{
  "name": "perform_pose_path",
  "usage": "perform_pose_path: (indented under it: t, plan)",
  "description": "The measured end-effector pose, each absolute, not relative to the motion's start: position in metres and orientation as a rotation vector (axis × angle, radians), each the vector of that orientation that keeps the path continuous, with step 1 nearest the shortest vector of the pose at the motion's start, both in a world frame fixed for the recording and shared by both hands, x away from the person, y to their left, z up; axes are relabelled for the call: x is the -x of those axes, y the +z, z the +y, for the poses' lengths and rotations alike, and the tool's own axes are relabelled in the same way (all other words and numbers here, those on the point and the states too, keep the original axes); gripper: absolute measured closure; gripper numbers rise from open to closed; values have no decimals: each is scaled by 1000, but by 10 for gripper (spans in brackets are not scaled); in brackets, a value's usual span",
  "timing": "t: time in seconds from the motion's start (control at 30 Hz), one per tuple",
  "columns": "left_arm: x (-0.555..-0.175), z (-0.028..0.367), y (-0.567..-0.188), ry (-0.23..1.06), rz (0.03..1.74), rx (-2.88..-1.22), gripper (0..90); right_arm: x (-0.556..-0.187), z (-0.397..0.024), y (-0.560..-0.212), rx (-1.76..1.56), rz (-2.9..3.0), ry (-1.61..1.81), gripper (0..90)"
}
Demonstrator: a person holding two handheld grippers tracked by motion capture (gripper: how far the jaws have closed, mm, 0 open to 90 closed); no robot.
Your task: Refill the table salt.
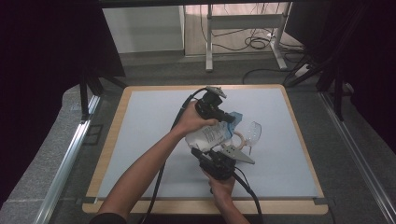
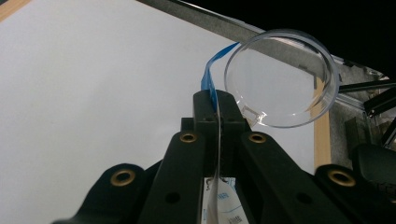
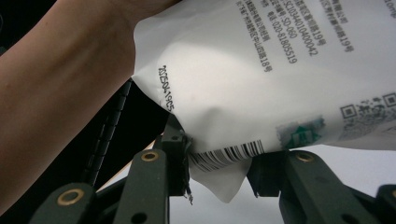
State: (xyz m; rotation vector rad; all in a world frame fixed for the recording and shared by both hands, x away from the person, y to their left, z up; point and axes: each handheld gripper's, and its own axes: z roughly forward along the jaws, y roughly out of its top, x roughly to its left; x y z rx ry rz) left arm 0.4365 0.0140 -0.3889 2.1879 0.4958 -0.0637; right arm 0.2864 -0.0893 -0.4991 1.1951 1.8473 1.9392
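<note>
A clear cup (image 1: 252, 132) lies just beside the held pouch (image 1: 209, 136)

surface: table (image 1: 116, 140) with wooden rim, covered by a pale grey mat (image 1: 154, 121) | on mat: clear stemmed glass (image 1: 252, 133) lying on its side, right of centre

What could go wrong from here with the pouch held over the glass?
1. The left gripper pinches just the thin top edge of the pouch; it could slip out or tear further.
2. The right gripper holds only a bottom corner, so the pouch may sag or twist.
3. The glass stands free beside the pouch, near the right gripper; a bump could tip it, or contents could miss its mouth.
</note>
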Motion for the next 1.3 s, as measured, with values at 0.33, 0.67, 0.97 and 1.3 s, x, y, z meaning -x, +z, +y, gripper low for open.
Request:
perform_pose_path:
  t: [0.33,0.67,0.97,1.3]
  plan:
    - [-437,12,-389,-72,495,-2189,897,-286,-92,-499,-1202,1849,1947,648]
    - [-437,12,-388,-67,489,-2195,897,-285,-90,-498,-1210,1832,1954,648]
    - [-438,12,-389,-66,493,-2193,897,-286,-89,-498,-1221,1827,1949,648]
    - [-441,11,-391,-69,488,-2198,896,-286,-88,-501,-1243,1802,1952,649]
